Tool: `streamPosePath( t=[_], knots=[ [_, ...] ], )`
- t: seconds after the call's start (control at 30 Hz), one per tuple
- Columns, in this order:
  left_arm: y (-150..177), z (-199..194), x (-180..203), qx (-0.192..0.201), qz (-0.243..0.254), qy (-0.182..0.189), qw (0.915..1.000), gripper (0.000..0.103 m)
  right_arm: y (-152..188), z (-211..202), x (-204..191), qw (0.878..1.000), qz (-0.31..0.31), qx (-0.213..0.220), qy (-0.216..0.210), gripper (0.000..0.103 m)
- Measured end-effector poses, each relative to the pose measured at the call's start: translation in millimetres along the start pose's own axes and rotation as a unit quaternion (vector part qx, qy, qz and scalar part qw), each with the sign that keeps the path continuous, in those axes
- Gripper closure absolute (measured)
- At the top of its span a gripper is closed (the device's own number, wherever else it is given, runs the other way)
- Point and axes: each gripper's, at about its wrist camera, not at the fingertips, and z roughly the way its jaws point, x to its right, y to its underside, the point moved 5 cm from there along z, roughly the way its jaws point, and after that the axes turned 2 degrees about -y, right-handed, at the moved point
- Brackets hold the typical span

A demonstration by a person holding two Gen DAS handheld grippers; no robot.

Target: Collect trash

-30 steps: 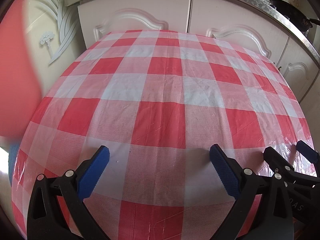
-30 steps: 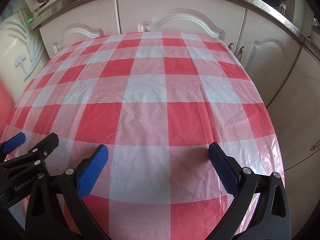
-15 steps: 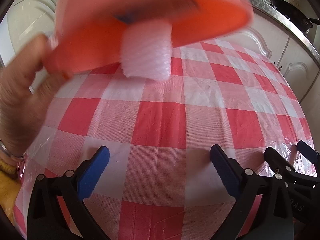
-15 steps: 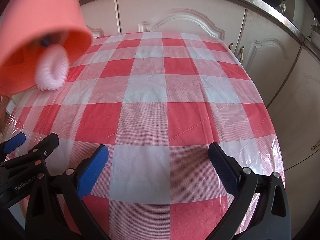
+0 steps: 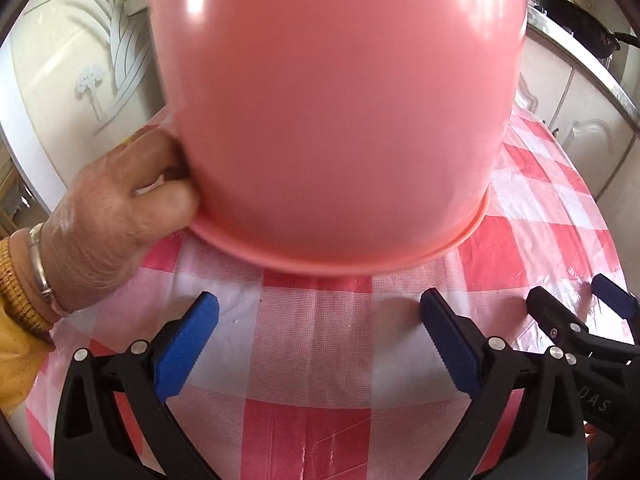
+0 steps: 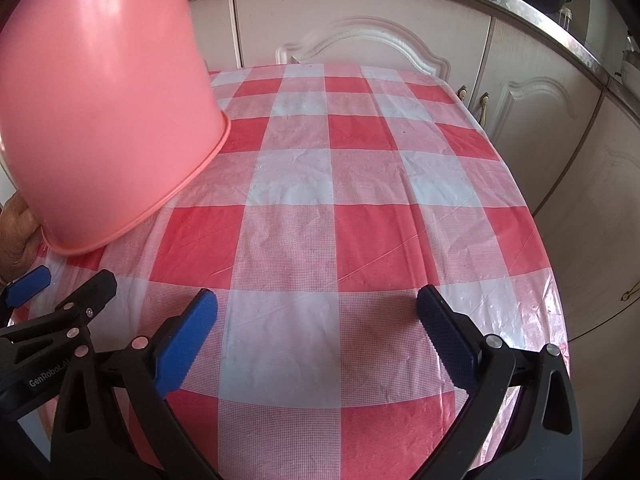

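Observation:
A pink plastic bucket (image 5: 336, 112) is held upside down over the red-and-white checked table (image 5: 320, 352) by a bare hand (image 5: 116, 220) at its rim. It also shows at the upper left of the right wrist view (image 6: 100, 120). Whatever lies under it is hidden. My left gripper (image 5: 320, 344) is open and empty, low at the table's near edge, just in front of the bucket. My right gripper (image 6: 318, 340) is open and empty beside it, to the right of the bucket. No trash shows on the cloth.
White kitchen cabinets (image 6: 360, 36) stand behind and to the right of the table. A counter with a dark pan (image 5: 576, 20) runs along the right. A pale fridge door (image 5: 60, 92) is at the left.
The hand has swung the pink bucket from tilted, with a white ribbed object showing inside it, to mouth-down over the table. Both grippers have stayed where they were.

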Motion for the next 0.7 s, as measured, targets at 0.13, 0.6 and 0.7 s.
streamPosePath(
  t=[0.13, 0.6, 0.7],
  knots=[
    [-1.0, 0.0, -2.7, 0.0, 0.0, 0.0, 1.0, 0.004, 0.0, 0.0, 0.0, 1.0, 0.0, 0.0, 0.0, 0.003],
    [-1.4, -2.2, -7.5, 0.0, 0.0, 0.001, 1.0, 0.004, -0.5, 0.2, 0.4, 1.0, 0.001, 0.0, 0.001, 0.003],
    [-1.7, -2.1, -8.3, 0.0, 0.0, 0.001, 1.0, 0.004, -0.8, 0.3, 0.6, 1.0, 0.001, 0.0, 0.001, 0.003]
  ],
)
